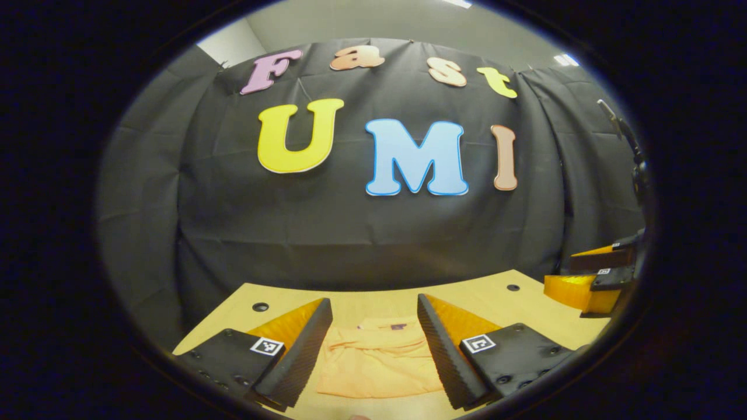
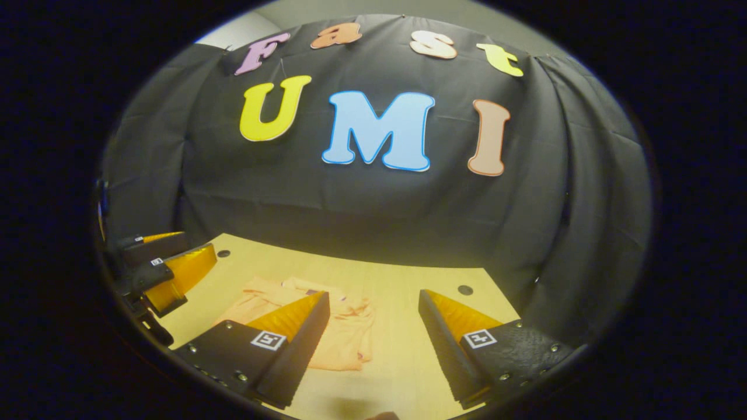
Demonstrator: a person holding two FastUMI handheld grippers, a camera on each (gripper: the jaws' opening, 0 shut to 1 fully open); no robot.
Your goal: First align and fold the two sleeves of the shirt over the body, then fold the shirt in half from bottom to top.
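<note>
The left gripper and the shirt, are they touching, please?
Apart. In the left gripper view, the open left gripper sits above the shirt, holding no cloth.

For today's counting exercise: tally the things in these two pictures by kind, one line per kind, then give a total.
Shirt: 1
Table: 1
Hand-held gripper: 2, left hand-held gripper, right hand-held gripper
Round holes in the table top: 2, and
Total: 6
</note>
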